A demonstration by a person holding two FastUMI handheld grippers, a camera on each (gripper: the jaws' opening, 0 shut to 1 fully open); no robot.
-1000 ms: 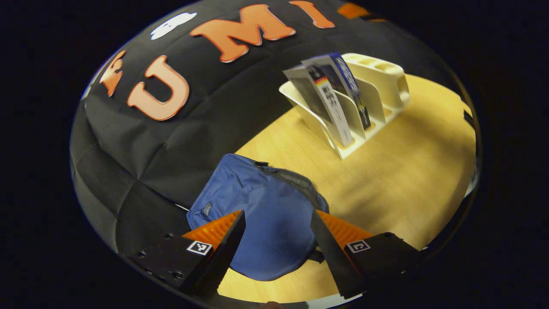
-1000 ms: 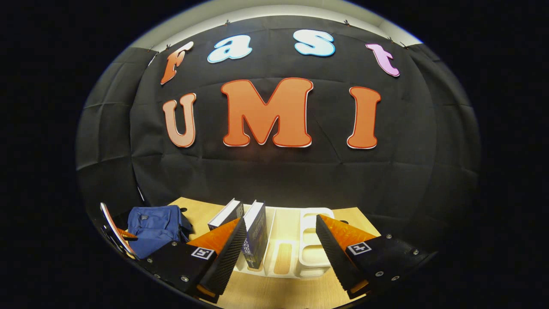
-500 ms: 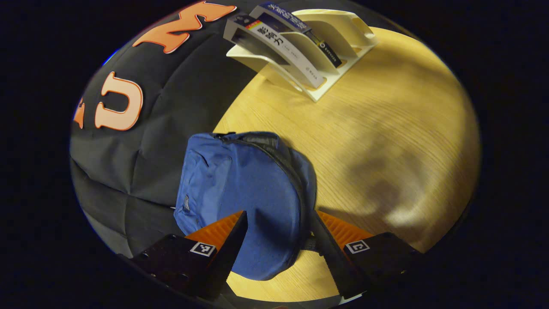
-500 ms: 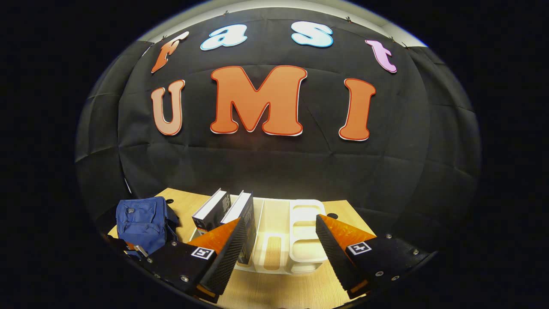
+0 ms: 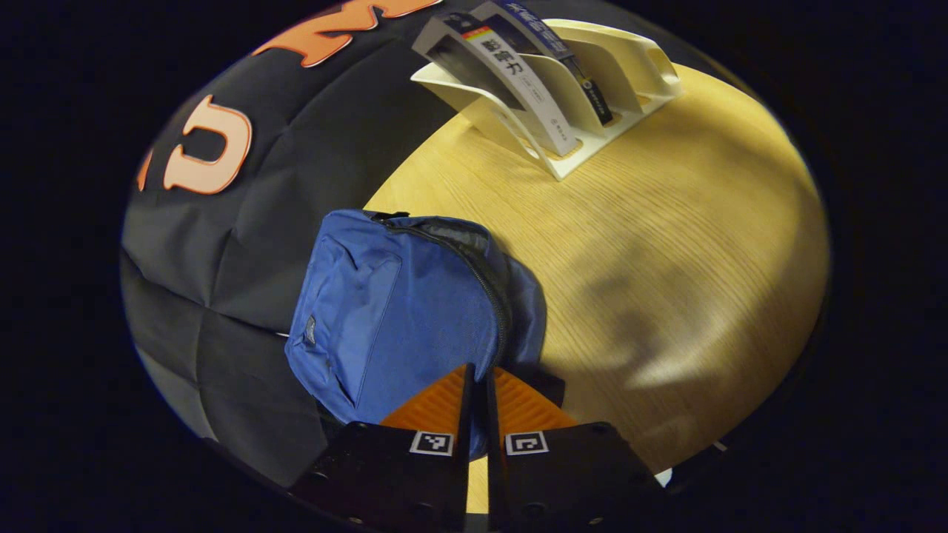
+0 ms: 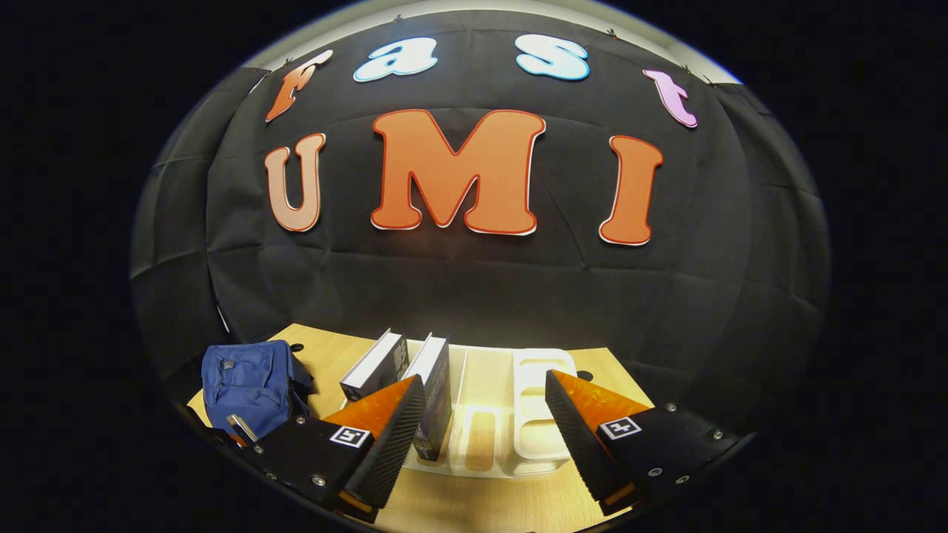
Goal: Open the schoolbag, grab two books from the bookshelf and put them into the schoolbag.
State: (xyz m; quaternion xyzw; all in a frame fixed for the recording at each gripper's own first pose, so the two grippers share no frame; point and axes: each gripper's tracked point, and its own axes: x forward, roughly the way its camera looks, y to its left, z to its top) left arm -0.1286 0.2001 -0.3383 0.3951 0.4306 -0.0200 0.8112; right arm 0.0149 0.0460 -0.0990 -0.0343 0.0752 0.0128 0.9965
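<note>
Blue schoolbag (image 5: 400, 311) not yet open, zipper step in hand.
Left gripper (image 5: 478, 377) is clenched at the bag's zipper end, at 6 o'clock; whether it pinches the pull, I cannot tell. Right gripper (image 6: 481, 422) is released before the bookshelf (image 6: 518, 414). Next: drag along the zipper (image 5: 481, 281).

schoolbag (image 5: 400, 311): blue, dark grey-black zipper band | table (image 5: 666, 244): light yellow wood grain | bookshelf (image 5: 592, 81): cream white | book at 11 o'clock of rack (image 5: 511, 81): white-grey cover, red-yellow stripe, black print | second book (image 5: 555, 52): dark navy | booth wall: black cloth
</note>
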